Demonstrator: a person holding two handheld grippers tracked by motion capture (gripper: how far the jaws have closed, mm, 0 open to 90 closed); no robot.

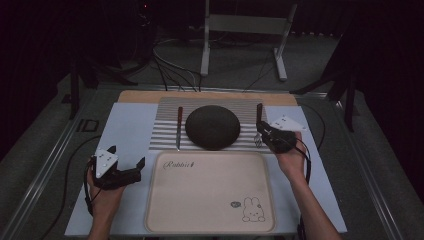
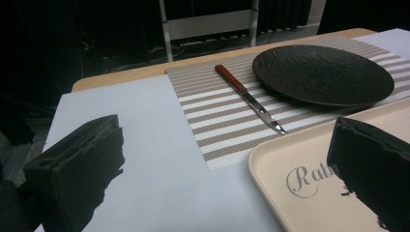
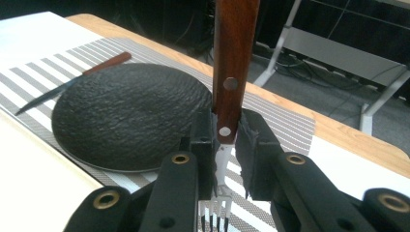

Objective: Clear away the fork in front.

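We see the right gripper (image 3: 226,140) squeezing a fork (image 3: 233,67) beside the plate (image 1: 212,127). The left gripper (image 1: 127,162) is wide open, holding nothing.

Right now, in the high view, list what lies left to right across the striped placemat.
knife → black plate → fork, clamped in the right tool.

Ahead of your left gripper (image 1: 127,159), the knife (image 2: 250,98) has a red-brown handle and a silver blade. It lies on a mat (image 2: 220,116) striped beige and white, beside a black, textured plate (image 2: 323,75). Your right gripper (image 3: 226,145) pinches a dark-brown-handled fork (image 3: 231,72).
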